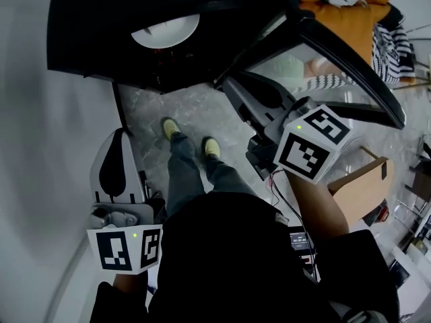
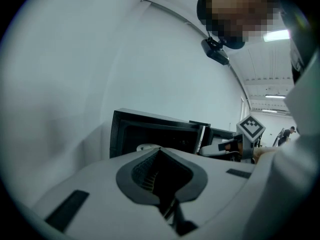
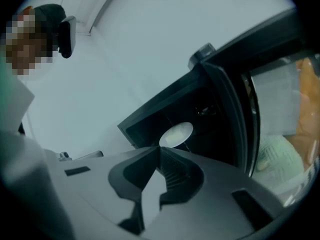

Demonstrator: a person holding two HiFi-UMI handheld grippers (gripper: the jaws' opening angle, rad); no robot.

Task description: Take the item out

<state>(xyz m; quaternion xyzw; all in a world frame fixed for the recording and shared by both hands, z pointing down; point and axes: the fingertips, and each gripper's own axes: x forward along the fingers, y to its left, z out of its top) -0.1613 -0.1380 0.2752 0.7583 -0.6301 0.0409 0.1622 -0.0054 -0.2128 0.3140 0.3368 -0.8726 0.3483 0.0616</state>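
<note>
White rnd plate [image 1: 165, 31] (flat)

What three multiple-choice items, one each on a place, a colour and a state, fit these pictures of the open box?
1. Where does the white round plate lie?
A. inside the black box
B. on the floor
C. between a gripper's jaws

2. What colour are the person's shoes?
A. red
B. black
C. pale yellow

3. How does the box's glass door stand?
A. shut
B. swung open
C. taken off

Answers:
1 A: the head view and the right gripper view both show the plate within the dark opening.
2 C: both shoes look yellowish on the grey floor.
3 B: the door angles away from the opening, hinged at one side.
</note>
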